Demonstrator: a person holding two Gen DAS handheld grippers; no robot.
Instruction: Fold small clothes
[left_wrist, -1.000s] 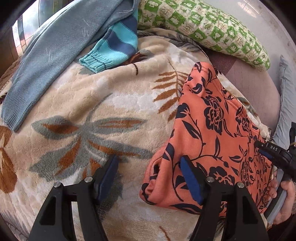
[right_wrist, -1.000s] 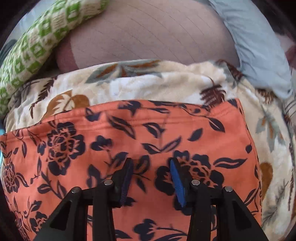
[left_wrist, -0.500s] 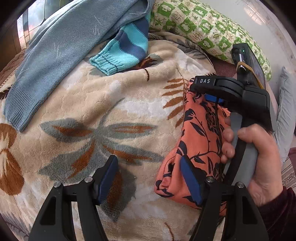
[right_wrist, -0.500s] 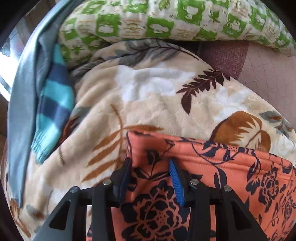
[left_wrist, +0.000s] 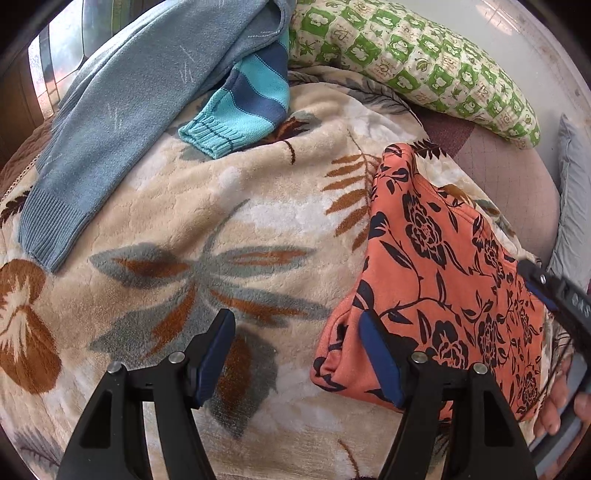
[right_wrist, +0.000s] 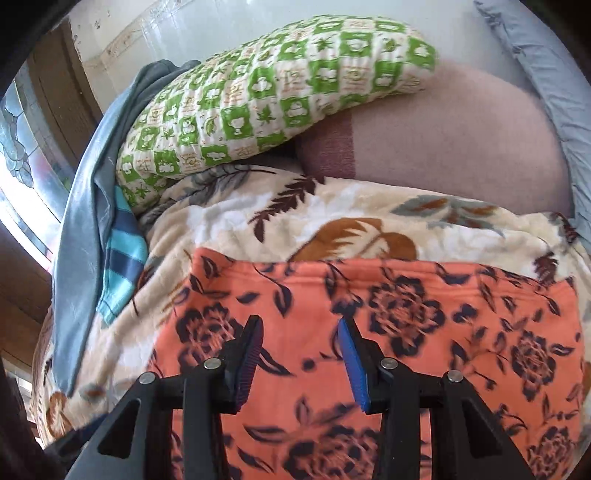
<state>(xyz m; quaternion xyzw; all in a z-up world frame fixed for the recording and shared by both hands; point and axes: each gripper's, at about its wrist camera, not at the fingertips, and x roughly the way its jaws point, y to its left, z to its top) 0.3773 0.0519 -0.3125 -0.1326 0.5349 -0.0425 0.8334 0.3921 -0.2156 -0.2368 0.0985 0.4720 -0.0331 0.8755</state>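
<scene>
An orange floral garment lies folded flat on a cream plush blanket printed with brown and grey leaves, which covers the bed; seen from the left wrist camera it sits at the right of the blanket. At the far left of the blanket lie a grey-blue knit sweater and, partly under it, a teal and navy striped knit with its ribbed cuff showing. A green and white patterned pillow rests beyond the blanket's far edge, with mauve bedding beside it. The left gripper angles steeply down over the blanket, its fingers spread wide with nothing between them; its right finger stands at the garment's near left corner. The right gripper tilts down above the garment, fingers parted and holding nothing. From the left wrist camera, a person's hand grips that tool's handle at the lower right edge.
</scene>
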